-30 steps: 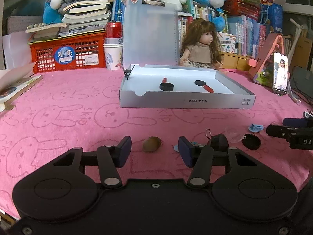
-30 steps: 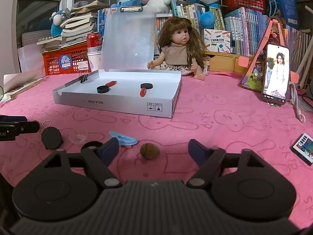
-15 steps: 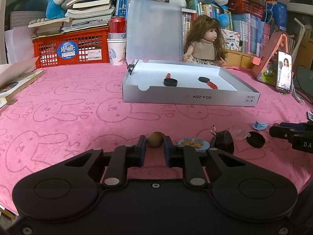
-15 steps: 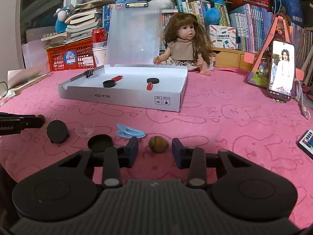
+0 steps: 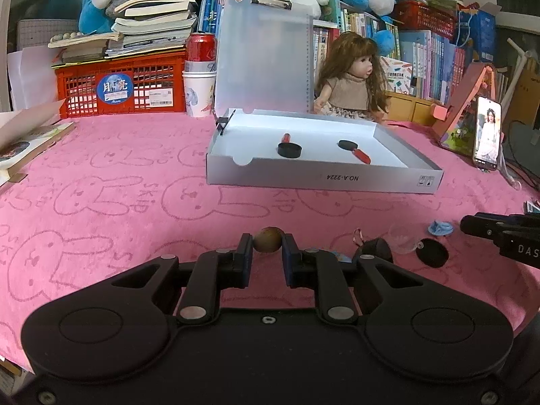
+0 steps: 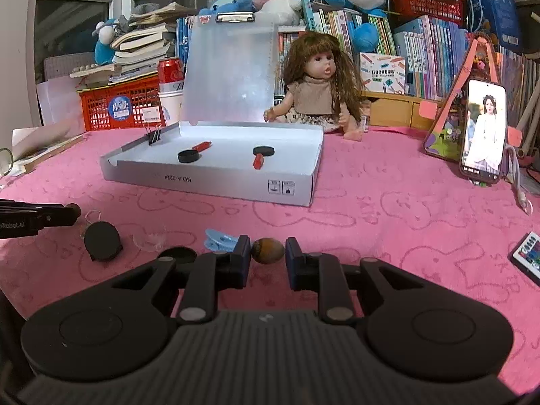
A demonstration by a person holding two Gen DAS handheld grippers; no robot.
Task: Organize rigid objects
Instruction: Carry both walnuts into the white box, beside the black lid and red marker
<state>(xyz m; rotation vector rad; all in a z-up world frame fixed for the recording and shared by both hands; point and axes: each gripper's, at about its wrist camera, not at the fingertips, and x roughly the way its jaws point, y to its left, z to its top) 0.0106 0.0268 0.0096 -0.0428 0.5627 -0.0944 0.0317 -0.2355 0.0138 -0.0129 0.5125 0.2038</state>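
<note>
Ahead of you the tray (image 5: 324, 179) sits on the cloth (image 5: 101, 202), with the clipboard (image 5: 263, 57) upright at its back edge and the doll (image 5: 351, 81) behind its right far corner. In the tray two stamps (image 6: 190, 153) (image 6: 261, 155) lie side by side, and a binder clip (image 6: 153, 136) grips its left wall. Nearer you, one nut (image 5: 267, 239) sits between the fingers of your left gripper (image 5: 266, 256) and another nut (image 6: 267, 250) between those of your right gripper (image 6: 268, 258), with the plastic clip (image 6: 219, 239) just left of the latter and the phone (image 6: 482, 135) propped far right.
</note>
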